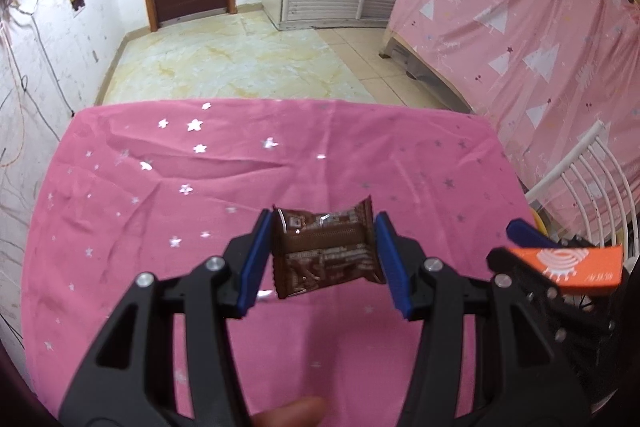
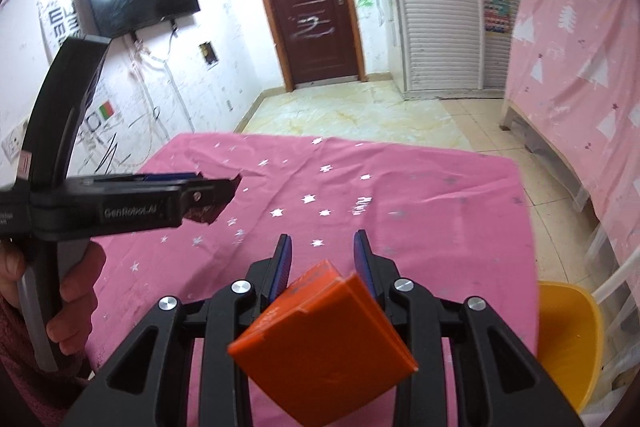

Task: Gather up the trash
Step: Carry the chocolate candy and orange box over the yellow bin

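A: Left gripper (image 1: pixel 325 259) — blue pads clamped on a brown snack wrapper (image 1: pixel 326 253). Crinkled foil, pale print, ends flared, held crosswise between the fingertips, clear above the pink star-print cloth (image 1: pixel 200 187).

B: Right gripper (image 2: pixel 323 267)?

A: Closed on a flat orange box (image 2: pixel 324 339), glossy, one corner tipped toward the camera, deep between the jaws and hanging beneath them.

B: Poses?

A: Both angled down over the cloth. From the right wrist, the left gripper sits off to its left, seen side-on, a hand (image 2: pixel 76 291) around the handle. A yellow bin (image 2: pixel 568 339) stands lower right of the right gripper, beside the table edge.
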